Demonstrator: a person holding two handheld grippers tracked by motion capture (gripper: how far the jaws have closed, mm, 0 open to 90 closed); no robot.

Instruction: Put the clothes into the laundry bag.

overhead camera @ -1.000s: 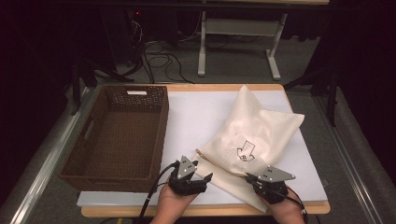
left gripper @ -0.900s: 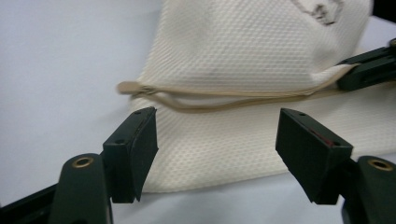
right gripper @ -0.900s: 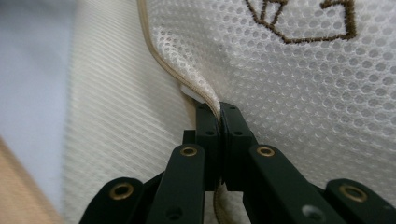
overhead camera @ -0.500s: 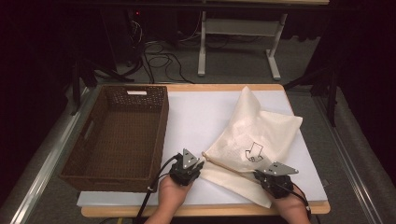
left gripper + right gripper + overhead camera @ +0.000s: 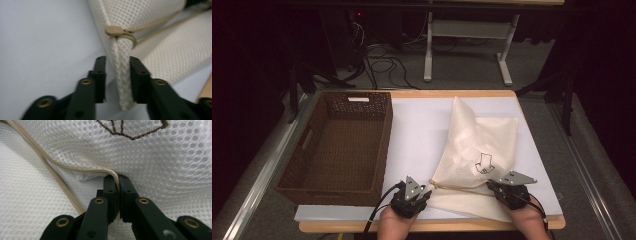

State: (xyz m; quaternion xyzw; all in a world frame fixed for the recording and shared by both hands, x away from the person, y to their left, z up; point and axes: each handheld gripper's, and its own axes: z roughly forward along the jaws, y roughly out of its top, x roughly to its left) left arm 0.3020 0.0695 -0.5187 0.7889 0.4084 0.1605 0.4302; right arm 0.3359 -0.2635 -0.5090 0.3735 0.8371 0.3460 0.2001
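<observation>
A cream mesh bag (image 5: pixel 482 140) with a small dark emblem lies on the white mat, right of centre. Its tan zipper (image 5: pixel 459 188) runs taut along the near edge between both grippers. My left gripper (image 5: pixel 426 192) is shut on the bag's bunched near-left corner (image 5: pixel 121 75), just below the tan zipper pull (image 5: pixel 115 31). My right gripper (image 5: pixel 492 188) is shut on the zipper edge (image 5: pixel 62 166) at the bag's near-right side, with mesh (image 5: pixel 162 157) bulging behind the jaws (image 5: pixel 117 178).
A dark brown wicker basket (image 5: pixel 384 145) stands open on the left of the table, its inside bare. The white mat (image 5: pixel 417 130) shows between basket and bag. The table's wooden front edge (image 5: pixel 437 226) runs just under my hands.
The right gripper has shifted a little to the right and the left one back toward me. The zipper edge between them has drawn out straight and the bag's near-left corner has pulled in.
</observation>
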